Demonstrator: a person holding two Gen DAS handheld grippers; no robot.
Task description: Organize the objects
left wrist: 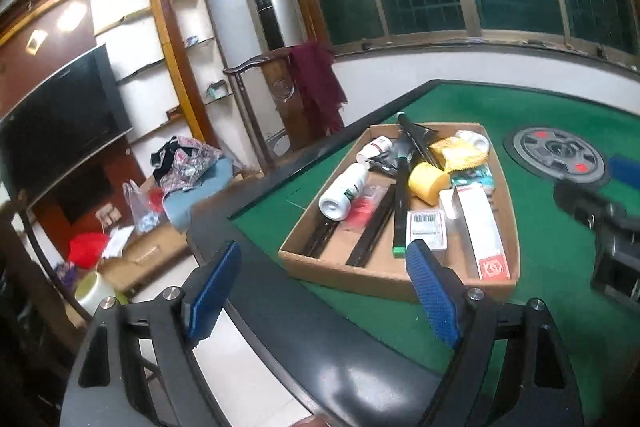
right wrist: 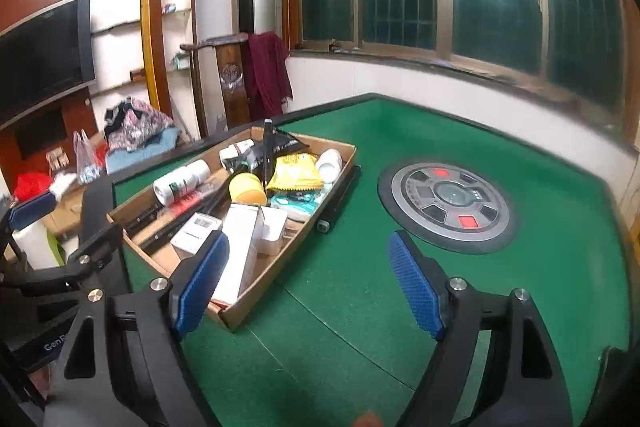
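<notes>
Two fisheye views look along a pair of hand-held grippers over a green felt table [right wrist: 360,267] with a black rim, in a room with a dark barred window, a flat television and a tall silver air conditioner.

The left gripper [left wrist: 324,291] has its blue-padded jaws wide apart with nothing between them. It hangs over the table's near corner, and the cardboard tray [left wrist: 384,279] lies just beyond its right pad, at about one o'clock.

The right gripper [right wrist: 308,291] also has its jaws spread wide and empty. The same tray sits at about eleven o'clock from it, its near corner just behind the left blue pad.

The shallow tray rests flat on the felt and is crowded with objects. A white bottle [left wrist: 344,193] with a green label lies on its side toward the tray's left edge. A yellow tape roll [left wrist: 427,182] sits near the middle, with a yellow packet [left wrist: 458,153] just behind it. A long white box [left wrist: 482,231] with red print lies along the right side, and a small white box with a barcode [left wrist: 426,234] lies beside it. Long black bars [left wrist: 372,227] lie along the bottom of the tray.

At about one o'clock in the right view, well apart from the tray, a round grey control panel [right wrist: 448,207] with red buttons is set into the felt
</notes>
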